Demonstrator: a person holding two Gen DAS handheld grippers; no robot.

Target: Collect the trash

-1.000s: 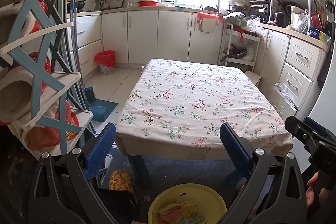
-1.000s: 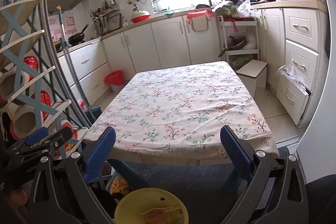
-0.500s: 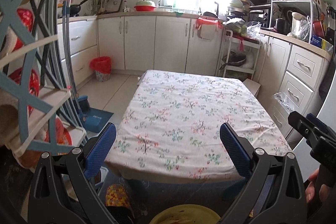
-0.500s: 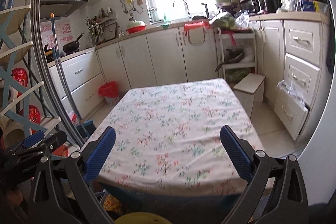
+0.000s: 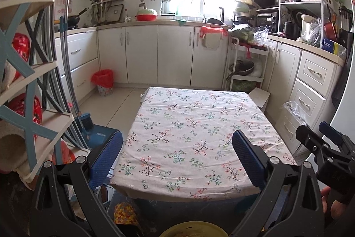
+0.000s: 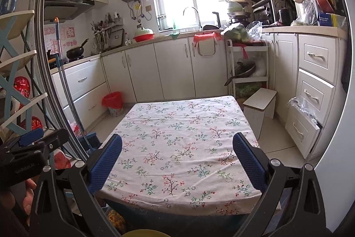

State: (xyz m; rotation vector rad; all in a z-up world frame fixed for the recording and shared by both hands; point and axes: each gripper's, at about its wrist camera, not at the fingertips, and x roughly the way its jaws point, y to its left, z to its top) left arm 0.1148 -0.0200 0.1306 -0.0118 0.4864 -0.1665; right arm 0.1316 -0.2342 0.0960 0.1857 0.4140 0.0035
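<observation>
I am holding my left gripper point(image 5: 177, 157) and right gripper point(image 6: 177, 159) with jaws spread, empty, above the floral tablecloth point(image 5: 195, 137); yellow basin point(image 5: 193, 230) is showing at bottom centre, red-lined trash bin point(image 5: 102, 81) at centre left.

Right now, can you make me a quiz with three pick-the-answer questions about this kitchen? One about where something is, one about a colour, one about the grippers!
1. Where is the small bin?
A. on the table
B. on the floor by the cabinets
C. on the counter

2. What colour is the bin's bag?
A. red
B. green
C. black

3. How is the left gripper?
A. shut on a cup
B. shut on paper
C. open, holding nothing

Answers: 1 B, it stands on the tiles below the drawers. 2 A, the bag is bright red. 3 C, its blue fingers stand wide apart over the tablecloth with nothing between them.
</observation>
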